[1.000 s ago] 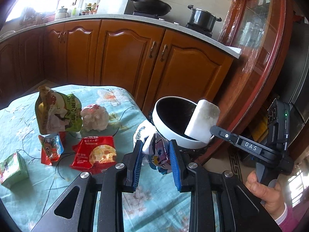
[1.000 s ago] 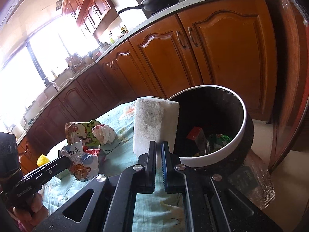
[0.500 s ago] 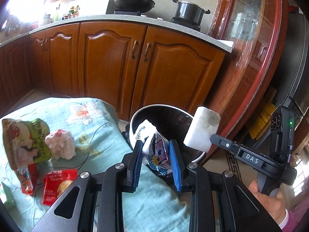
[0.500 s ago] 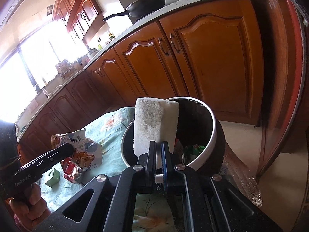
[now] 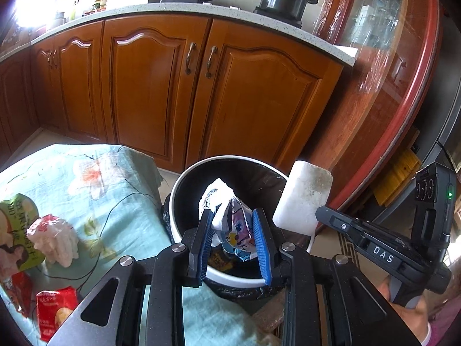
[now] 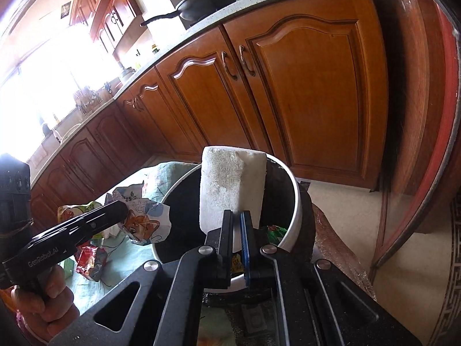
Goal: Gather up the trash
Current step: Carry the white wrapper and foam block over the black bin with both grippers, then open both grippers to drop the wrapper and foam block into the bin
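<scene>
My left gripper (image 5: 234, 225) is shut on a crumpled cartoon snack wrapper (image 5: 230, 225) and holds it over the white-rimmed black trash bin (image 5: 184, 239) beside the table. My right gripper (image 6: 235, 225) is shut on a white foam block (image 6: 230, 184) and holds it upright over the same bin (image 6: 296, 213). The block also shows in the left wrist view (image 5: 304, 199), at the bin's right rim. The wrapper shows in the right wrist view (image 6: 144, 222), left of the block. Some trash lies inside the bin.
On the teal floral tablecloth (image 5: 115, 190) lie a crumpled white tissue (image 5: 54, 239), a green snack bag (image 5: 17, 230) and a red packet (image 5: 54, 308). Wooden kitchen cabinets (image 5: 184, 92) stand behind the bin. A glass-fronted cabinet (image 5: 389, 72) stands at right.
Both grippers have moved from above the table to over the bin, still holding the wrapper and the foam block. The table trash now lies further left in the left wrist view.
</scene>
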Tool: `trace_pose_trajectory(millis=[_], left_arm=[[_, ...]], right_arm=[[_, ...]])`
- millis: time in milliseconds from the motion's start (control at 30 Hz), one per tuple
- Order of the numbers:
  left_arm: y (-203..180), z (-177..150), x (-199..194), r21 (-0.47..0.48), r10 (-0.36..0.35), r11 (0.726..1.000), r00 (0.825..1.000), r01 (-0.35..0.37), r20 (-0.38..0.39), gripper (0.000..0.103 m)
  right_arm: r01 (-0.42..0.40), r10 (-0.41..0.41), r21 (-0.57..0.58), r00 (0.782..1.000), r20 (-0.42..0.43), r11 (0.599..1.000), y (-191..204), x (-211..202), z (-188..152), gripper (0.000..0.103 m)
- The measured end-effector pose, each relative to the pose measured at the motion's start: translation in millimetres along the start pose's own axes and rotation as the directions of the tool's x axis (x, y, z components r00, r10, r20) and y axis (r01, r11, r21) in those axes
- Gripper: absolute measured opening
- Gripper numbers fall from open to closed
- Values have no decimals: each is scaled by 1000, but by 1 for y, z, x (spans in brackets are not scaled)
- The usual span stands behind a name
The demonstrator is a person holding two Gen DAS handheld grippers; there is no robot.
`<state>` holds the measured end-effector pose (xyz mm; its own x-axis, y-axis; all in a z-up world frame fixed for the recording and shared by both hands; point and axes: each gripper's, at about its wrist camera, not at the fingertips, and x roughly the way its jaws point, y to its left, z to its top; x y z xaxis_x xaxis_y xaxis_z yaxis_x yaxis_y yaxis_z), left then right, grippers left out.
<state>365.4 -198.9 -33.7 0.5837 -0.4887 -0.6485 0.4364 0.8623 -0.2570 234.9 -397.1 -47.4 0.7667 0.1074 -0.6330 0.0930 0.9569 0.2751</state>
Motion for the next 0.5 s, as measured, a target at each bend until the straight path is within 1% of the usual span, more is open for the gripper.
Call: trace_pose_trajectory(millis=[100, 200, 233, 267, 367, 400, 433, 500], left_arm=[[-2, 5, 13, 5, 9, 1000, 1000, -9, -10, 27], [-4, 8, 26, 5, 5, 1000, 1000, -5, -30, 31], [-5, 9, 29, 5, 5, 1000, 999, -5, -36, 34], [-6, 9, 32, 5, 9, 1000, 999, -9, -39, 39], [-6, 8, 35, -2, 1, 1000, 999, -1, -46, 49], [-6, 8, 35, -5, 3, 1000, 999, -4, -44, 52], [-5, 7, 34, -9, 3, 1000, 999, -3, -40, 55], [-5, 4, 31, -15, -1, 1000, 999, 0, -36, 56]], right_arm=[[6, -6, -3, 1000, -14, 1000, -3, 6, 2, 5], [9, -9, 0, 1000, -29, 1000, -5, 12, 3, 5], [5, -5, 0, 999, -37, 1000, -6, 14, 3, 8], [-3, 3, 5, 999, -42, 1000, -7, 16, 4, 10], [-2, 3, 18, 999, -43, 1000, -12, 17, 5, 12], [-1, 2, 23, 999, -43, 1000, -13, 16, 4, 19], [0, 1, 30, 999, -41, 1000, -15, 15, 4, 31], [-7, 9, 43, 999, -33, 999, -17, 13, 3, 49]])
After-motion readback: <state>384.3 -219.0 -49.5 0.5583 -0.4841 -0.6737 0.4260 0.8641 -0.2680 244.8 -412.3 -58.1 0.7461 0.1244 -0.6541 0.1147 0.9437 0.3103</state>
